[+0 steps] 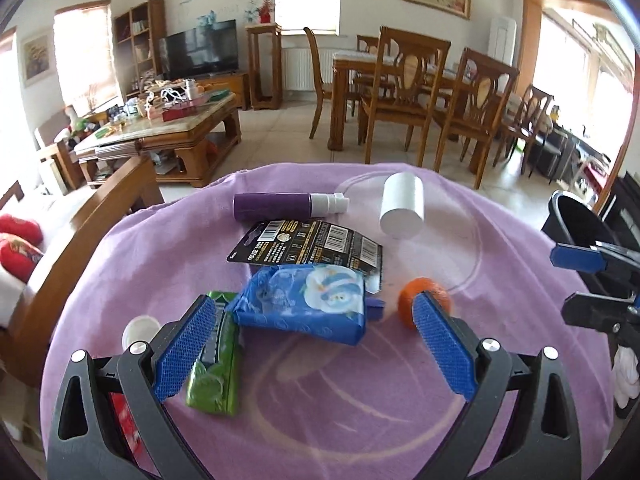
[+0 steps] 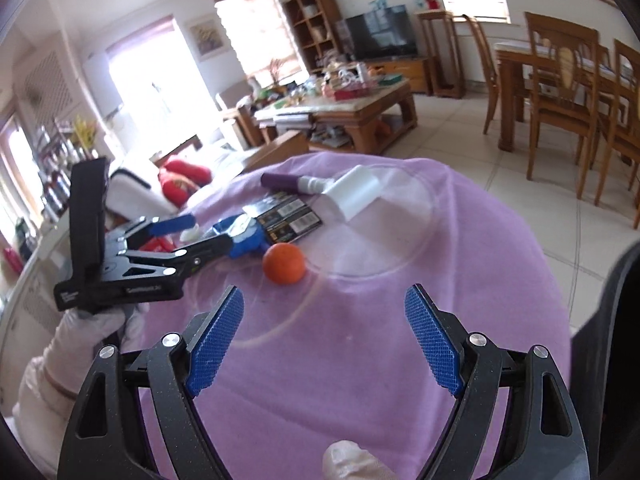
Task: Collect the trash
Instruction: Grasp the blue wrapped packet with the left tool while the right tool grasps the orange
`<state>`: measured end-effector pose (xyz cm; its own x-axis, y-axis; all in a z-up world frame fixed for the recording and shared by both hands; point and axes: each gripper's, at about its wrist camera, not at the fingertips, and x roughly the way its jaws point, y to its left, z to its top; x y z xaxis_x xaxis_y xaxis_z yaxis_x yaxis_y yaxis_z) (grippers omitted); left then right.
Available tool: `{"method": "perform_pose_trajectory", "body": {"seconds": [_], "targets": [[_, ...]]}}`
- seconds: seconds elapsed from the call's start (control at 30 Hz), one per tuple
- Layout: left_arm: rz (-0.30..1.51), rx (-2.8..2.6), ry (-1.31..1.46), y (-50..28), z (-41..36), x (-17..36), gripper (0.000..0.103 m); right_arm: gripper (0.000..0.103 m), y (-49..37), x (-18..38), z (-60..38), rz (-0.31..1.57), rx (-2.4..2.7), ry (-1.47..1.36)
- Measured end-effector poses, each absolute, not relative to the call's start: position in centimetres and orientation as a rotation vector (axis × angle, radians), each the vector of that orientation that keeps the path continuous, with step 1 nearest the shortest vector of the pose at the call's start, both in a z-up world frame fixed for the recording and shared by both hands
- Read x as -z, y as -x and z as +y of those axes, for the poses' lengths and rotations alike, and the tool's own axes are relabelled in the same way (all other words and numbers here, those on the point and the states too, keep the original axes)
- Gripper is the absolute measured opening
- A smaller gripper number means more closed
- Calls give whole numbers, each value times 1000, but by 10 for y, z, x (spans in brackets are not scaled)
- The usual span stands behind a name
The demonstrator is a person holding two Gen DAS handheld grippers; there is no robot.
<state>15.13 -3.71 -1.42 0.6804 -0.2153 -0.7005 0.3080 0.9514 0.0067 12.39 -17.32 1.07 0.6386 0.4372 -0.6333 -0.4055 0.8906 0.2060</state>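
Note:
On the purple-covered table [image 1: 400, 420] lie a blue tissue pack [image 1: 308, 304], a green wrapper [image 1: 218, 372], a black printed card [image 1: 308, 244], a purple spray bottle [image 1: 280, 207], a white paper cup [image 1: 402, 210] on its side, a white cap [image 1: 138, 330] and an orange [image 1: 416, 298]. My left gripper [image 1: 316, 328] is open just above the table, its fingers either side of the blue pack. My right gripper [image 2: 324, 320] is open and empty over bare cloth, short of the orange [image 2: 284, 263]. The left gripper also shows in the right wrist view [image 2: 192, 232].
A black bin [image 1: 580, 224] stands at the table's right side. A wooden sofa arm [image 1: 100, 216] is to the left. Beyond are a cluttered coffee table [image 1: 168, 120] and dining chairs [image 1: 404, 92]. A red item [image 1: 124, 420] lies under the left gripper.

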Motion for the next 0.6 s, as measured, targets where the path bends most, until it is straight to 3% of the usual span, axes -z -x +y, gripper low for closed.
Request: {"method": "perform_pose_trajectory", "body": {"seconds": [0.27, 0.33, 0.37, 0.53, 0.6], "targets": [[827, 312, -135, -172, -21, 34, 97, 82, -170, 12, -123, 829, -495, 104], [805, 310, -146, -171, -20, 33, 88, 82, -179, 17, -118, 843, -499, 109], [796, 312, -152, -171, -19, 33, 78, 81, -181, 19, -116, 846, -501, 108], [779, 313, -125, -169, -16, 30, 73, 73, -189, 29, -101, 862, -507, 144], [759, 324, -104, -168, -15, 26, 72, 65, -191, 32, -96, 860, -510, 169]]}}
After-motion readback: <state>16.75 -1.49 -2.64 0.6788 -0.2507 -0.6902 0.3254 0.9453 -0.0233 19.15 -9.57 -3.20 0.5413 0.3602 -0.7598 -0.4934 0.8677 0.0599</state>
